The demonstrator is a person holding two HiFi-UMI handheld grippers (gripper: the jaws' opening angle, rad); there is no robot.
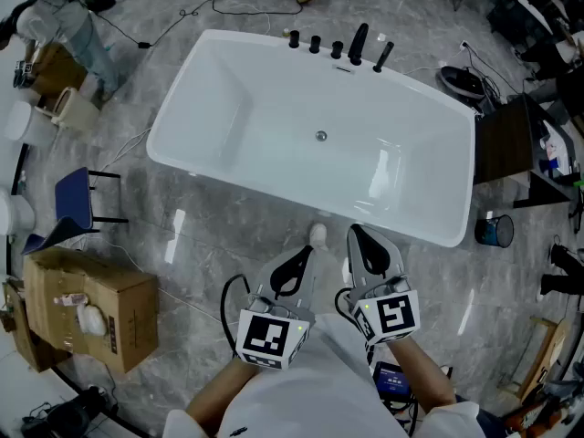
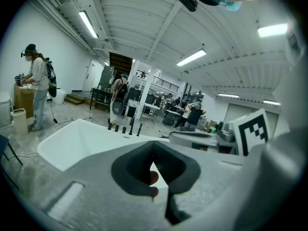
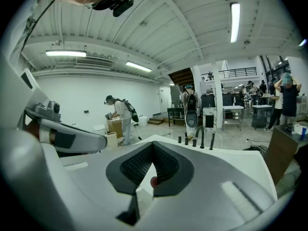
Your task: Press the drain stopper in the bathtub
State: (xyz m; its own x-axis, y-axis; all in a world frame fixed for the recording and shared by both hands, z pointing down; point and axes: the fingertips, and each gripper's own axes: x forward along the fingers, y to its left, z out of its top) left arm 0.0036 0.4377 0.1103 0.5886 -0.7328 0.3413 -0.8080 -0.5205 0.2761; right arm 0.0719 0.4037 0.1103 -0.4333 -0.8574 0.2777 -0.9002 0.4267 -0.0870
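Note:
A white freestanding bathtub (image 1: 228, 108) fills the middle of the head view, with the small round metal drain stopper (image 1: 320, 136) on its floor. Black faucet fittings (image 1: 358, 46) stand on the far rim. Both grippers hang side by side near my body, outside the tub's near rim and well short of the stopper. The left gripper (image 1: 306, 254) is shut with nothing between its pads, and so is the right gripper (image 1: 357, 234). In the left gripper view the tub (image 2: 82, 138) lies beyond the jaws of the left gripper (image 2: 153, 146). The right gripper (image 3: 153, 146) points at the tub rim (image 3: 226, 158).
On the floor at the left are a cardboard box (image 1: 87, 308) and a blue chair (image 1: 75, 199). At the right are a dark cabinet (image 1: 509, 144) and a blue bucket (image 1: 495, 232). Cables trail behind the tub. A person (image 2: 38, 85) stands at boxes at the far left.

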